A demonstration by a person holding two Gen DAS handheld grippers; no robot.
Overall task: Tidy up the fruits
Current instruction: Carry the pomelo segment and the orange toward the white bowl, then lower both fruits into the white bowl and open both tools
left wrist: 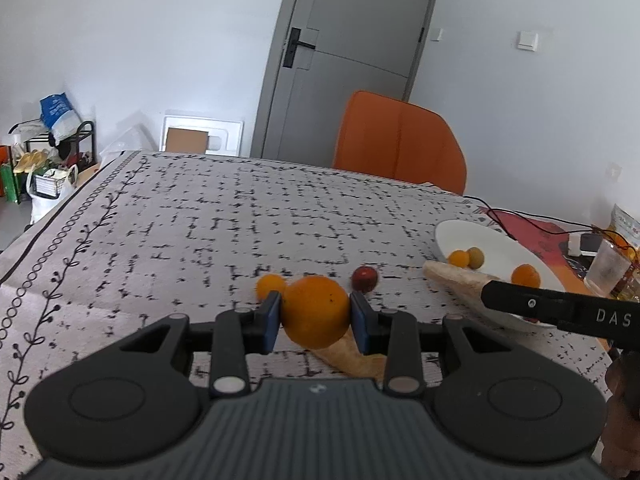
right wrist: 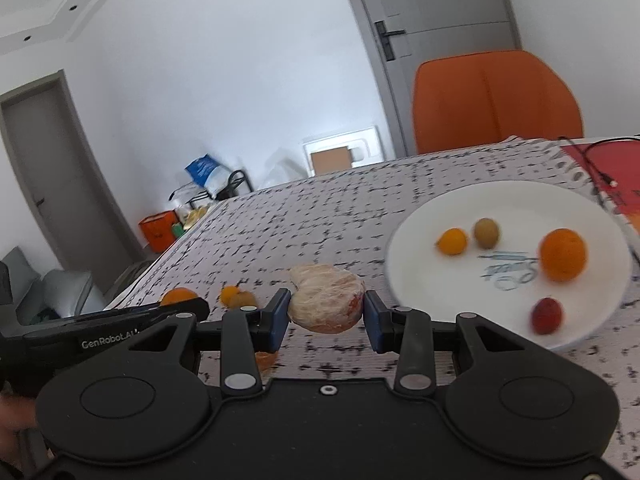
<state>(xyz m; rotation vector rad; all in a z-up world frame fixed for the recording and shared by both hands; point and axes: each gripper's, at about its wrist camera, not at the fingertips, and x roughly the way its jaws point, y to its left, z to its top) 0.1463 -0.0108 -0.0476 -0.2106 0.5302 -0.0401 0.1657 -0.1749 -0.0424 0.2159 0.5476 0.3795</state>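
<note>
My left gripper (left wrist: pixel 316 314) is shut on an orange (left wrist: pixel 316 310), held just above the patterned tablecloth. My right gripper (right wrist: pixel 326 314) is shut on a peeled pomelo piece (right wrist: pixel 326 298), left of the white plate (right wrist: pixel 440 280). The plate holds a small orange fruit (right wrist: pixel 452 241), a green-brown fruit (right wrist: pixel 487 233), a bigger orange (right wrist: pixel 562 254) and a red fruit (right wrist: pixel 546 315). A small orange fruit (left wrist: pixel 271 285) and a dark red fruit (left wrist: pixel 364 278) lie on the cloth beyond my left gripper. The plate also shows in the left wrist view (left wrist: pixel 496 240), with the right gripper's body across it.
An orange chair (left wrist: pixel 400 140) stands at the table's far side. A glass (left wrist: pixel 606 270), cables and a red mat (left wrist: pixel 536 232) lie at the right end. Bags and a rack (left wrist: pixel 52 152) stand on the floor at the left. A pale peel piece (left wrist: pixel 352 356) lies under my left gripper.
</note>
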